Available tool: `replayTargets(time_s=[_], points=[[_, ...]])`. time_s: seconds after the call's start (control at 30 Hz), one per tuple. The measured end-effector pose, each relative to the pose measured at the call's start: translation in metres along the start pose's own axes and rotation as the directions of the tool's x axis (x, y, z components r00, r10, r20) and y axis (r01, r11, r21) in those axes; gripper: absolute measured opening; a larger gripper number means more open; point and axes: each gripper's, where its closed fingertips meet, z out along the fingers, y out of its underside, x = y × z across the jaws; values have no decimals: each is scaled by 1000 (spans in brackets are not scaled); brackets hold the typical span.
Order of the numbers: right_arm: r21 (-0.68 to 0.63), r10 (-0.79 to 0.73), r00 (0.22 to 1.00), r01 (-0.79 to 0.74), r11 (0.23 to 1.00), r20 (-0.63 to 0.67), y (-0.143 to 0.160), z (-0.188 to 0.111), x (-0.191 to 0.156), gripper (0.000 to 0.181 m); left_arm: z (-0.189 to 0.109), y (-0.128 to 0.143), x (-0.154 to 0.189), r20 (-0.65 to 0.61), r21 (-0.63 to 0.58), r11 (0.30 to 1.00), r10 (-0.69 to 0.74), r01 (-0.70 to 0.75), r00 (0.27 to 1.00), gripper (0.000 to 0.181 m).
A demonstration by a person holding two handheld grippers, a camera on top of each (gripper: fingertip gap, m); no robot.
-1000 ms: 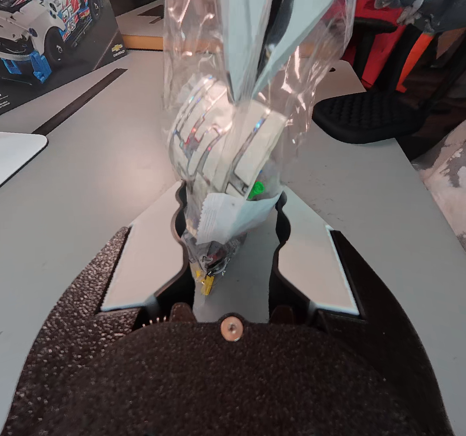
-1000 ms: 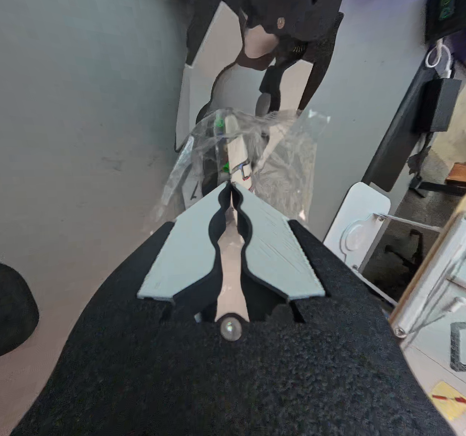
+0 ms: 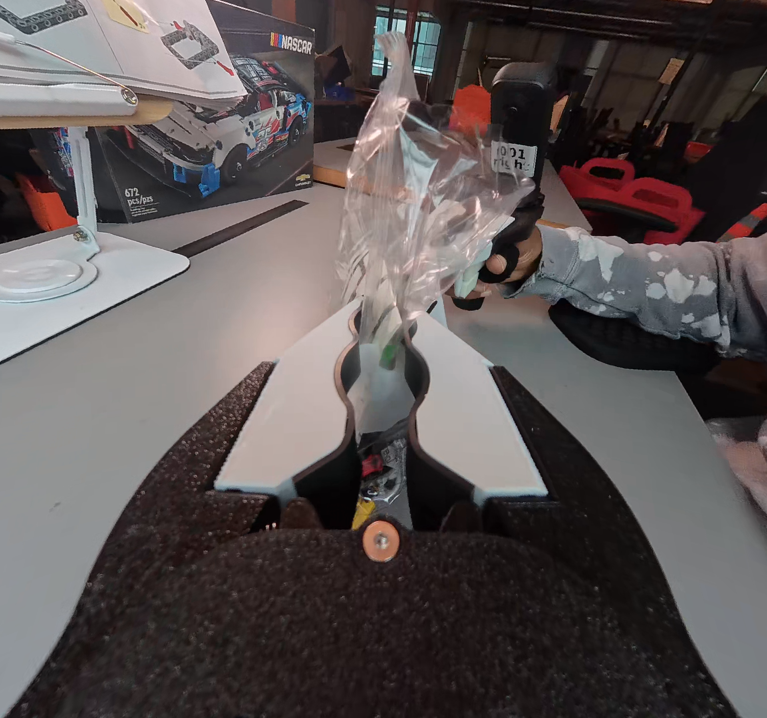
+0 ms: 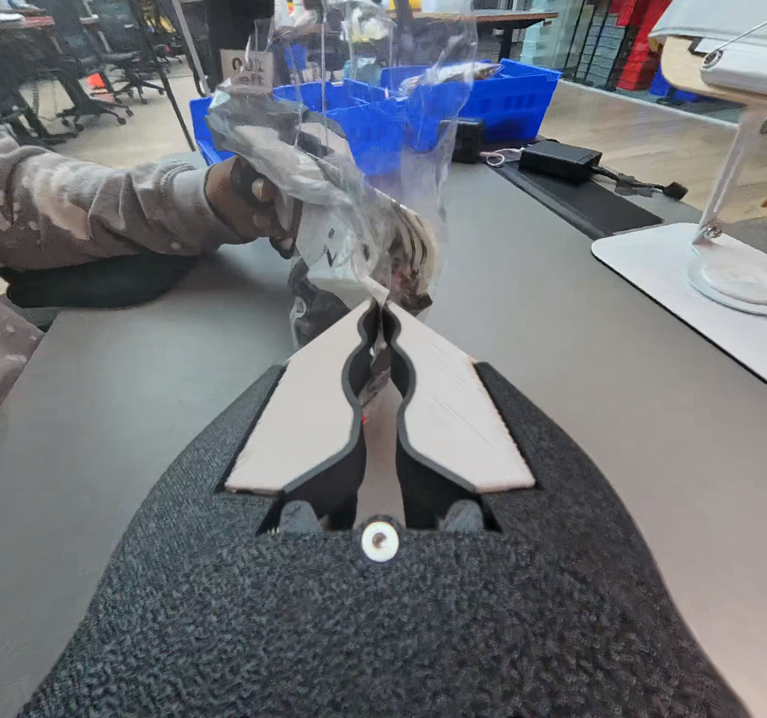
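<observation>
While we hold the crinkled clear plastic bag of small toy-brick parts above the grey table, our left gripper clamps its lower part and our right gripper pinches a fold nearer the top. Pulling apart too hard could burst it and scatter pieces. A second ago both grippers pointed downward at the table; now they sit level, facing each other.

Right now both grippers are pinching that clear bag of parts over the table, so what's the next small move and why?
Probably ease the right gripper slowly away from the left gripper. Both are shut on the clear plastic bag, held above the grey table, and its small parts sit low, so a gentle pull should open the film without spilling.
</observation>
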Motion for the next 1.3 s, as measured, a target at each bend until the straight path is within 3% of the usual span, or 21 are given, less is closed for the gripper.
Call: replayTargets(time_s=[0.1,0.27,0.4,0.5,0.6,0.63,0.7,0.73,0.83,1.0,1.03,1.07,1.13,1.2,1.3], points=[[32,-38,993,35,999,110,-9,-23,-7,0,-11,4,3,-79,-33,999,-9,6,997,8],[27,-27,984,22,999,178,12,-38,-16,0,-4,14,31,-246,-87,996,-26,5,969,9],[-29,-105,989,108,994,100,18,-38,-17,13,-18,2,58,-427,-60,996,-90,71,900,33],[-22,-138,987,141,990,87,12,-41,-20,17,-25,-17,57,-454,14,995,-82,100,887,47],[11,-177,982,176,984,69,-1,-41,-22,16,-12,-28,57,-448,29,997,-49,69,892,64],[36,-174,982,171,985,75,-6,-41,-24,10,-6,-29,61,-453,21,999,-29,43,891,58],[36,-166,983,163,986,75,-4,-44,-23,5,6,-30,59,-415,-4,1000,0,-1,910,14],[44,-158,984,155,987,82,-2,-50,-21,1,7,-34,54,-388,14,1000,0,6,922,1],[195,-18,983,-18,981,180,-22,-70,-19,0,-1,-36,37,-319,37,999,-19,33,948,0],[190,86,968,-133,973,236,-19,-72,-12,0,1,-37,25,-230,42,998,-33,44,973,0],[149,63,979,-92,985,191,-12,-69,-10,1,1,-34,24,-224,26,999,-37,44,974,0],[115,23,992,-38,993,128,-5,-64,-6,12,0,-31,26,-238,18,998,-47,52,970,0],[136,2,994,-17,991,111,-10,-54,-12,18,-1,-32,34,-267,38,996,-63,76,962,0],[147,-60,993,44,988,106,-20,-52,-19,0,-2,-34,32,-249,35,996,-68,79,966,0],[254,-47,987,7,967,153,-53,-70,-23,0,-11,-42,29,-239,41,998,-44,55,970,0]])
